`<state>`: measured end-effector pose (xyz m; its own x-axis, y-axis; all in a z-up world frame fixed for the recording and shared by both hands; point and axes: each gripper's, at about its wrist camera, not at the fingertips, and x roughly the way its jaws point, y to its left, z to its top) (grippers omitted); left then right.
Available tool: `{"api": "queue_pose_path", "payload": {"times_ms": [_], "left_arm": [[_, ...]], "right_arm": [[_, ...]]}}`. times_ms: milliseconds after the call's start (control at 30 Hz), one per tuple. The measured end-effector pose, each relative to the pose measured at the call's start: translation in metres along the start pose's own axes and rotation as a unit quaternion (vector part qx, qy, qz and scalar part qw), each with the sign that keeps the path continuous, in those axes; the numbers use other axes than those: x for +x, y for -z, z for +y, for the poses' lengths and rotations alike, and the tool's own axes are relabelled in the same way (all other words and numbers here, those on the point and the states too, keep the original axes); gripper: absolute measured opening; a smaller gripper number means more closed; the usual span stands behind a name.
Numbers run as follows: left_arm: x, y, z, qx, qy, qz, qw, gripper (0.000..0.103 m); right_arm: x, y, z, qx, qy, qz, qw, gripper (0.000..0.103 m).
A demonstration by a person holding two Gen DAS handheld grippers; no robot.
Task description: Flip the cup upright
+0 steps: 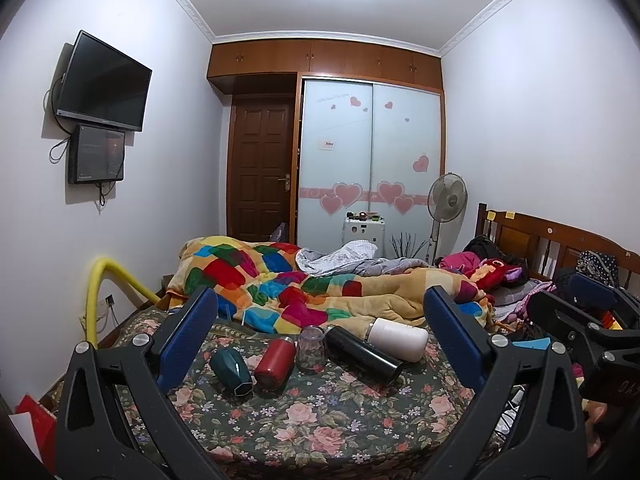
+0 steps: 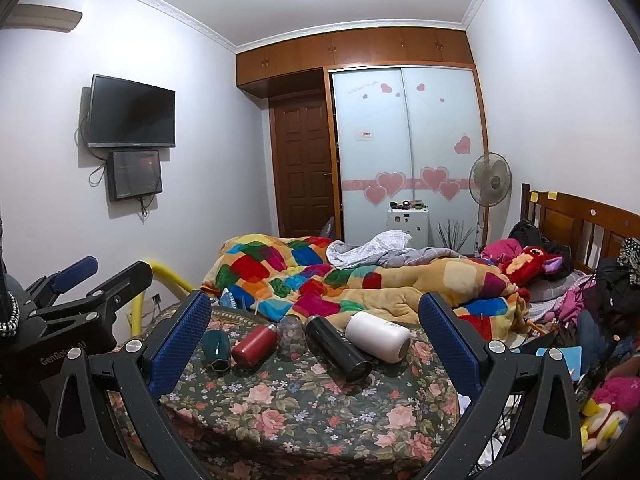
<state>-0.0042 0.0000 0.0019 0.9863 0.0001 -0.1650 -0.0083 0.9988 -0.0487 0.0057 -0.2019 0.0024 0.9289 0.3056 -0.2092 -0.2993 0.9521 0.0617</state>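
Observation:
Several cups lie in a row on the floral bedspread (image 1: 320, 420): a dark green cup (image 1: 231, 372) on its side, a red bottle (image 1: 274, 361) on its side, a clear glass cup (image 1: 310, 346) standing mouth down, a black flask (image 1: 363, 354) lying down, and a white cup (image 1: 398, 338) lying down. The same row shows in the right wrist view: green (image 2: 216, 350), red (image 2: 254, 345), clear (image 2: 291, 336), black (image 2: 338, 348), white (image 2: 378, 336). My left gripper (image 1: 320, 304) is open and empty, short of the row. My right gripper (image 2: 314, 308) is open and empty, also short of it.
A patchwork quilt (image 1: 280, 284) is heaped behind the cups. Clothes and a red plush toy (image 2: 528, 260) are piled at the right by the wooden headboard (image 2: 580, 220). A yellow tube (image 1: 96, 292) stands at the left. A fan (image 1: 448, 200) stands by the wardrobe.

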Motion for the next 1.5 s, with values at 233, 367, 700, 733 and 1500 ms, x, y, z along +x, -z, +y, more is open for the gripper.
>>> {"api": "queue_pose_path", "payload": {"times_ms": [233, 367, 700, 733, 1500], "left_arm": [[0.0005, 0.002, 0.0005, 0.0, -0.004, -0.001, 1.0, 0.103], [0.0001, 0.0027, 0.0, 0.001, -0.004, -0.002, 1.0, 0.103], [0.0008, 0.0044, 0.0013, 0.0, -0.003, -0.002, 1.0, 0.103], [-0.0001, 0.0047, 0.0018, 0.0, -0.003, -0.002, 1.0, 0.103], [0.0034, 0.0073, 0.0051, -0.003, -0.007, 0.001, 1.0, 0.103]], "right_arm": [[0.0012, 0.0003, 0.0013, -0.002, 0.0, -0.001, 1.0, 0.103], [0.0014, 0.0004, 0.0019, -0.002, -0.001, -0.001, 1.0, 0.103], [0.0013, 0.0012, 0.0009, -0.004, -0.002, 0.0, 1.0, 0.103], [0.001, 0.0015, 0.0009, -0.004, -0.001, -0.001, 1.0, 0.103], [0.007, 0.0082, -0.0012, -0.001, 0.001, 0.014, 1.0, 0.103]]}}
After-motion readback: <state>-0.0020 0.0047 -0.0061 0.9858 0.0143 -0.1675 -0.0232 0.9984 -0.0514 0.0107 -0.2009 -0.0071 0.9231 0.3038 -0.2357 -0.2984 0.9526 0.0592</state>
